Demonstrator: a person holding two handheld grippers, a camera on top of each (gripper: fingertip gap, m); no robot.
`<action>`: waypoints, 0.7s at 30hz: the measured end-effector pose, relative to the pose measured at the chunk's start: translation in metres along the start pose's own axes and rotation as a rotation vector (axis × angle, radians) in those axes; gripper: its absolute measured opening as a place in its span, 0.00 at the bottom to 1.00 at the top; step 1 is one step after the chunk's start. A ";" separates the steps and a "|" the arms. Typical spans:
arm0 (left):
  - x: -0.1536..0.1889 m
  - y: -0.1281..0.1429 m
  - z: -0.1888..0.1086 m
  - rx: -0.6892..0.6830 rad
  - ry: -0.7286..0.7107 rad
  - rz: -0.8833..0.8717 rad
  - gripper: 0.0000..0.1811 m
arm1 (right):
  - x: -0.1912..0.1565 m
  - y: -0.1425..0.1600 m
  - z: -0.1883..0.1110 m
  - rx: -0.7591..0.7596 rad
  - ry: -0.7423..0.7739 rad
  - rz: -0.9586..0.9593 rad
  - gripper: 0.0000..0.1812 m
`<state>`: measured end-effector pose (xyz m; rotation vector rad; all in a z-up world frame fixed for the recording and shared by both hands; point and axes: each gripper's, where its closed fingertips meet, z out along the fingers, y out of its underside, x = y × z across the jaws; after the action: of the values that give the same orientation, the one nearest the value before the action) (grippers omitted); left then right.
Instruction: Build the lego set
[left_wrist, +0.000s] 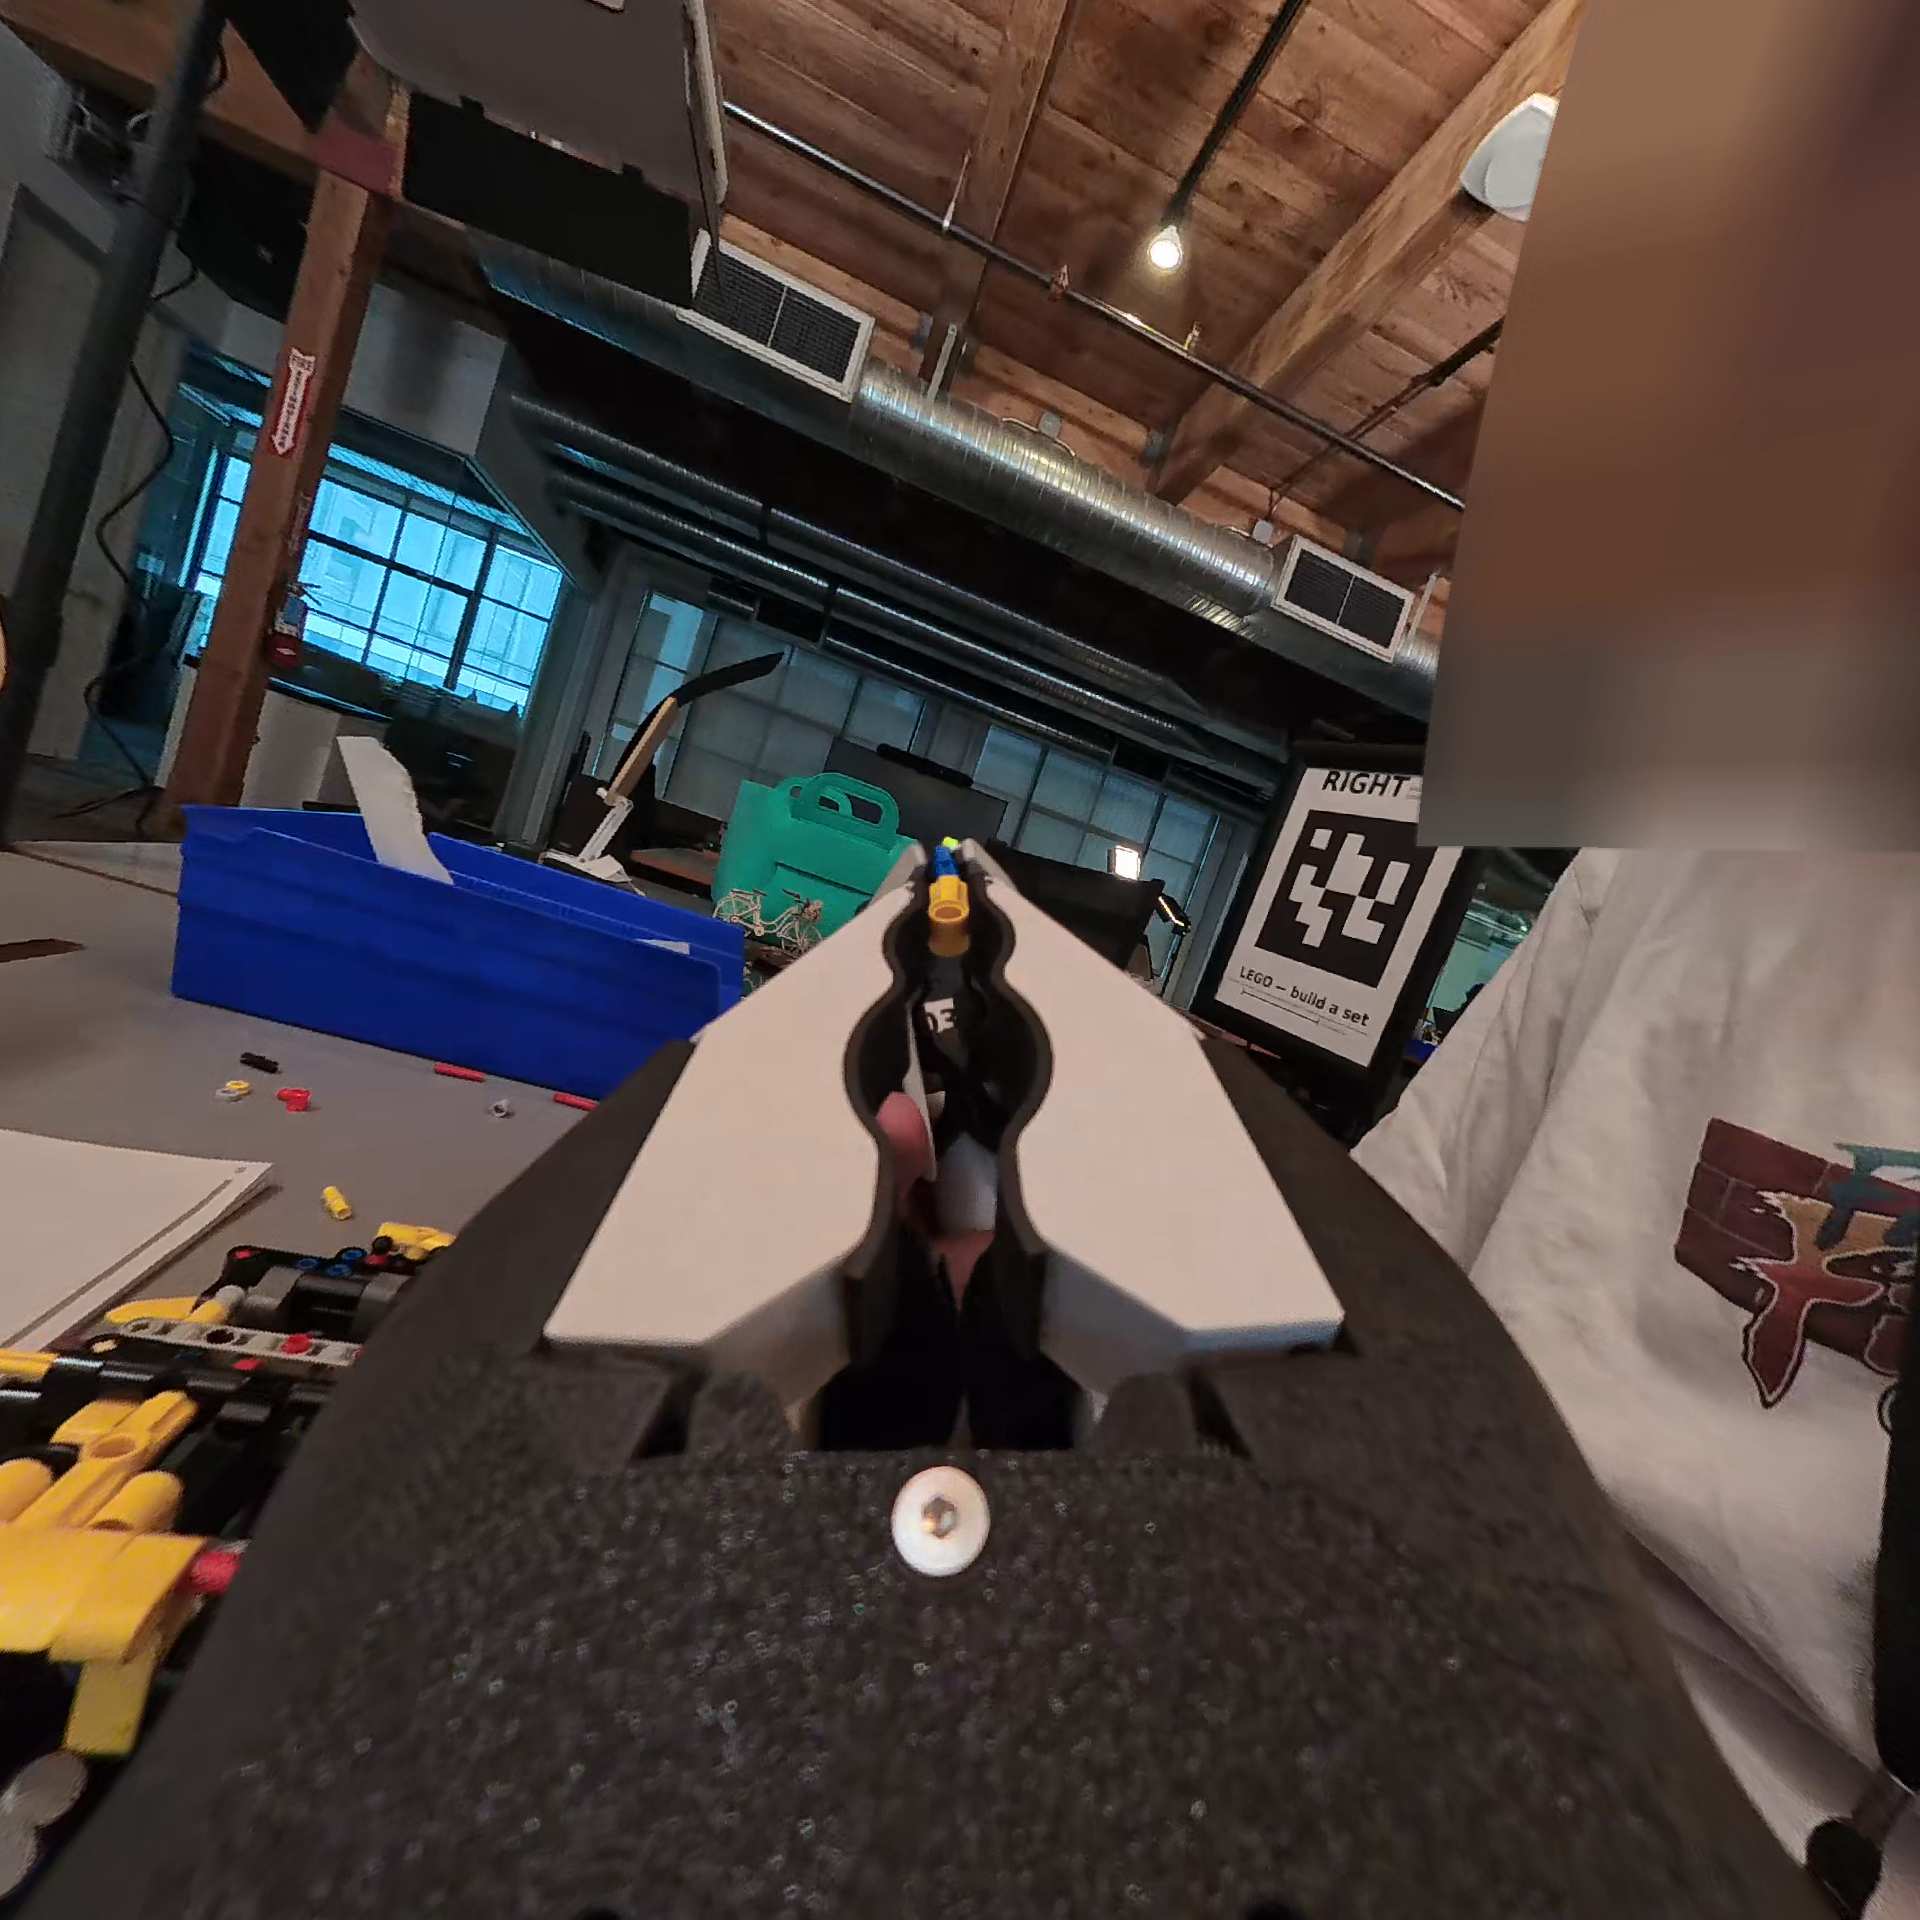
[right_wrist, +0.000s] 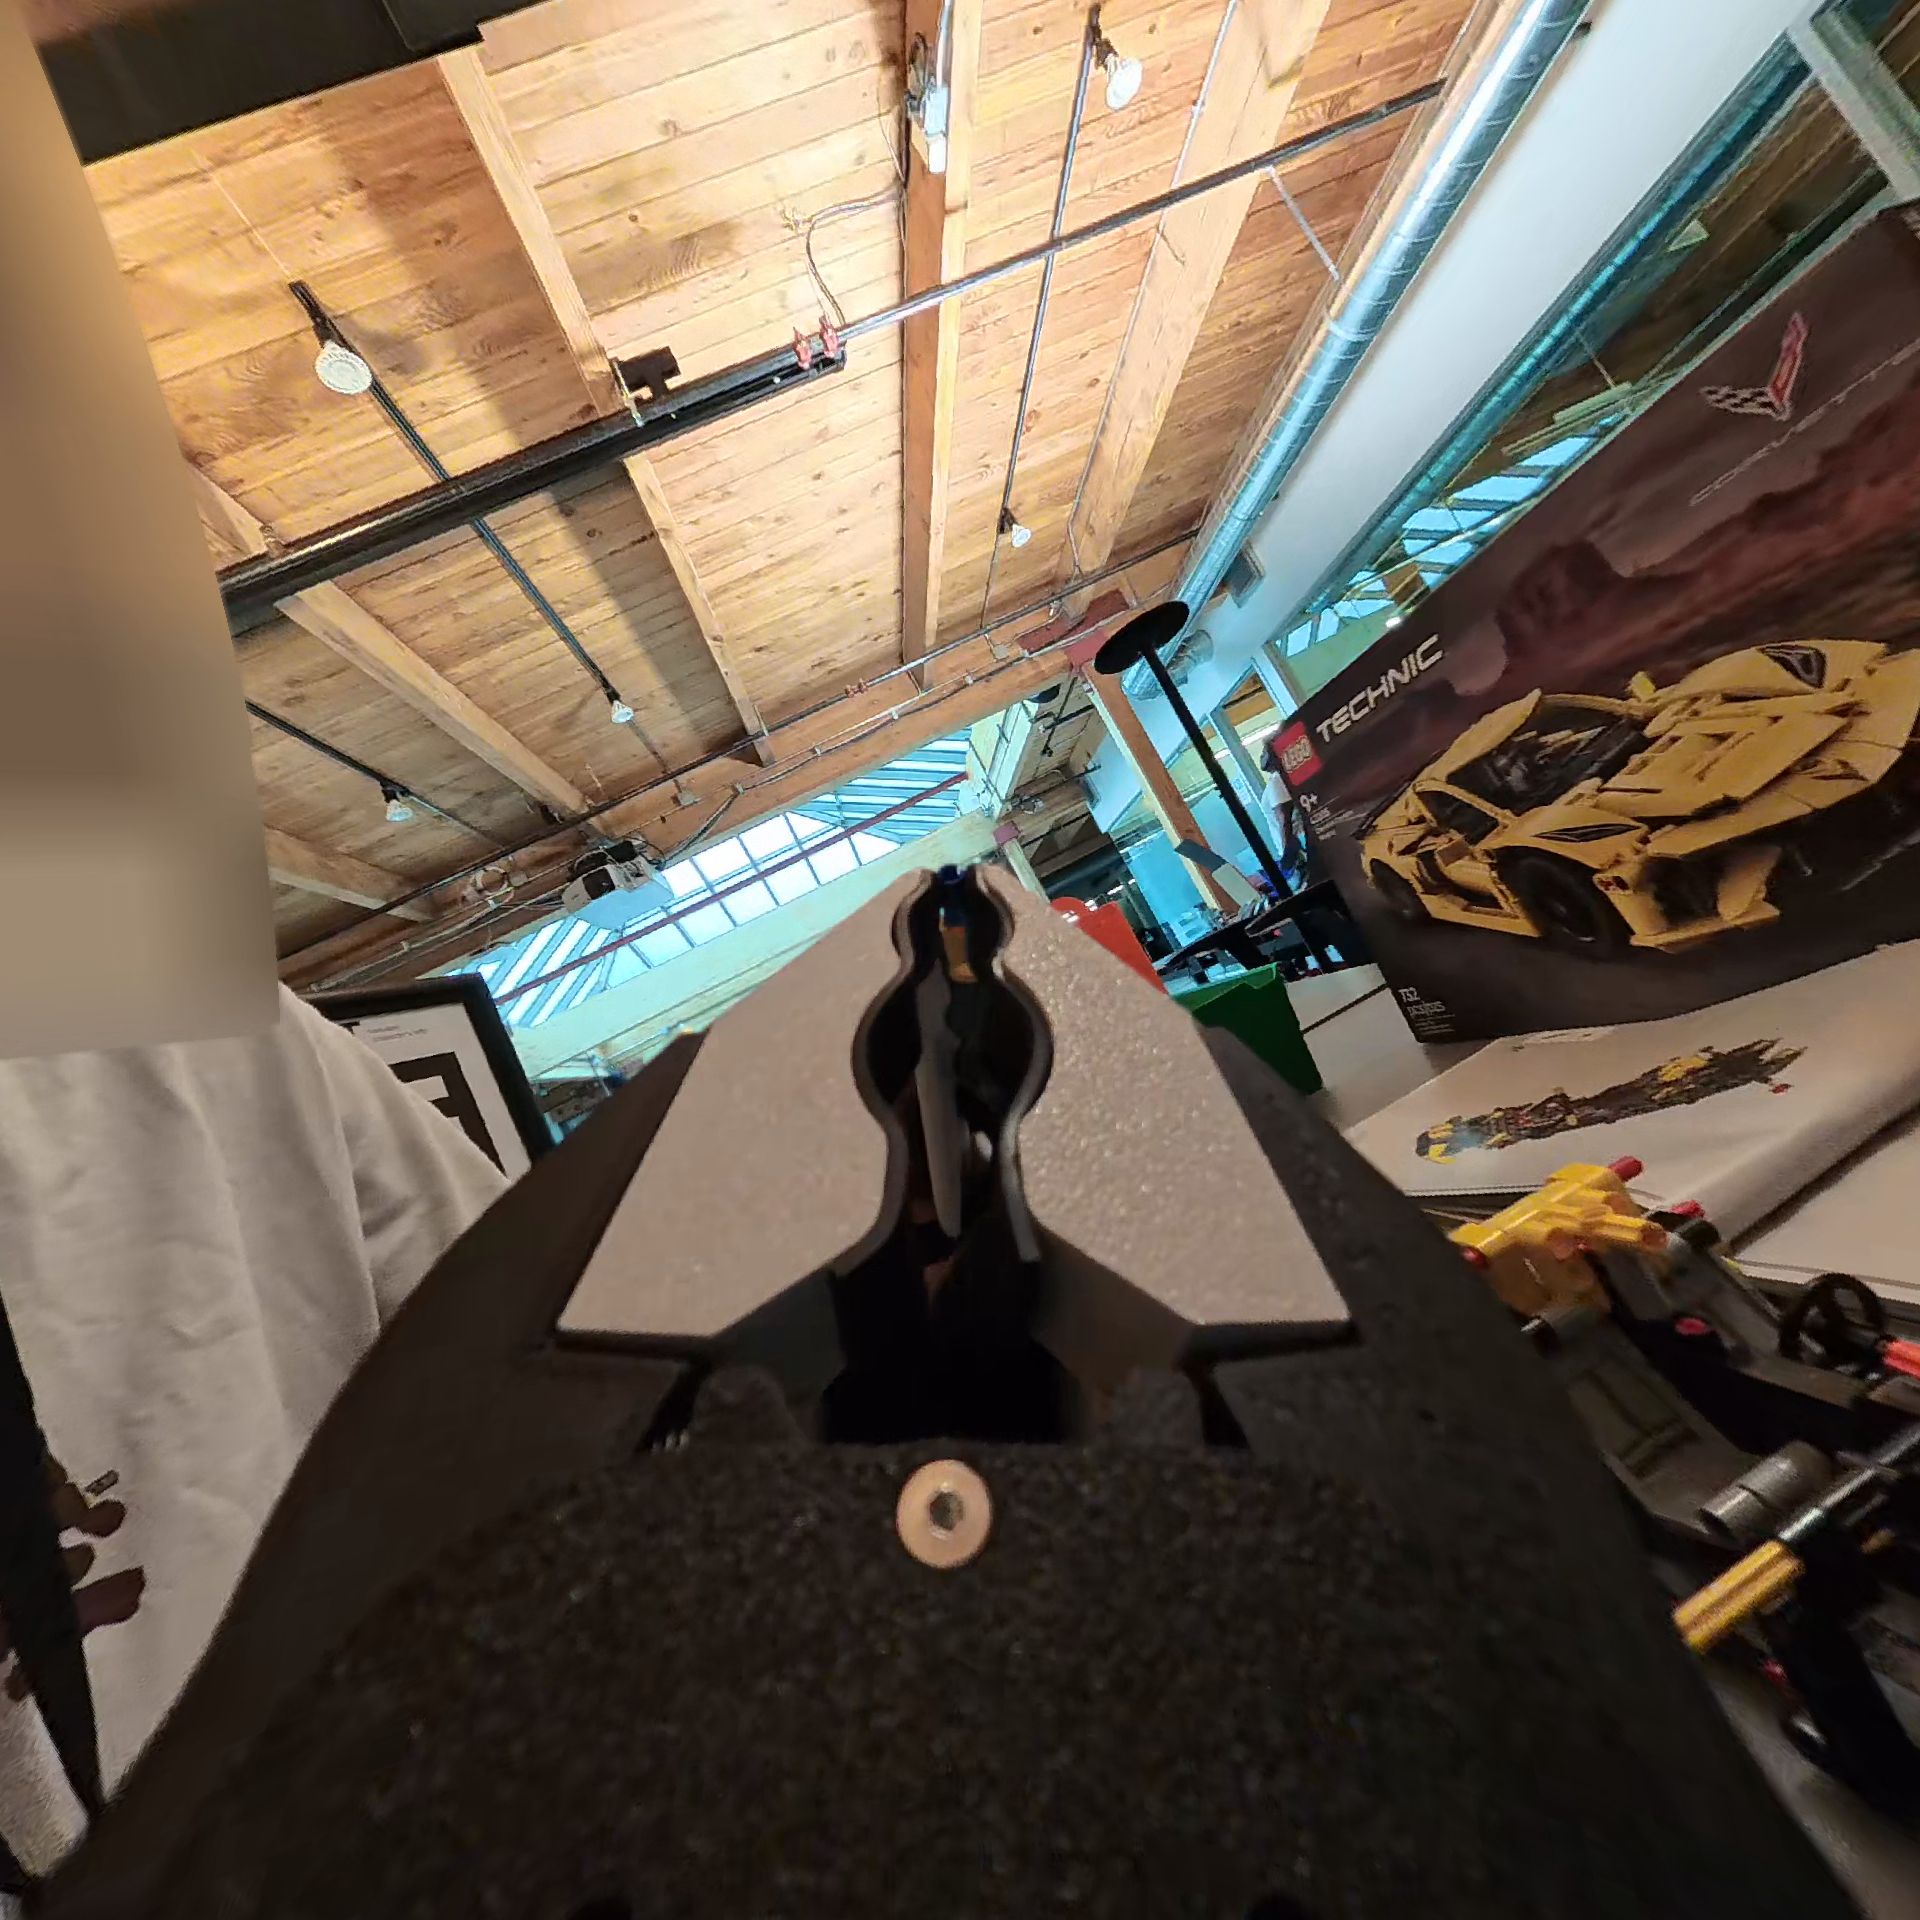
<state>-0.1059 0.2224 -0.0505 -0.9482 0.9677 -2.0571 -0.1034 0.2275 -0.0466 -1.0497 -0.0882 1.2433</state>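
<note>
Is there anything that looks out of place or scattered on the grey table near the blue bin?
Yes. Several small loose pieces, red, black, yellow and grey, lie scattered on the grey table in front of the blue bin, not inside it.

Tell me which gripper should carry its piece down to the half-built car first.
Left, probably. The left gripper is shut on a yellow connector with a blue pin, in plain sight. The right gripper pinches a similar small piece, harder to make out. The half-built car lies beside both.
</note>
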 end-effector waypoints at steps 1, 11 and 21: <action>-0.001 0.000 -0.001 0.001 -0.004 -0.003 0.04 | 0.002 0.000 0.000 -0.007 0.010 -0.011 0.02; -0.001 0.001 -0.001 0.001 0.003 -0.031 0.04 | 0.002 0.002 0.000 -0.020 0.032 -0.096 0.02; 0.005 0.000 -0.002 -0.005 0.101 -0.239 0.04 | -0.005 0.004 0.001 -0.051 0.020 -0.194 0.02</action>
<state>-0.1098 0.2191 -0.0500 -1.0118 0.9499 -2.3222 -0.1089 0.2238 -0.0457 -1.0718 -0.2024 1.0596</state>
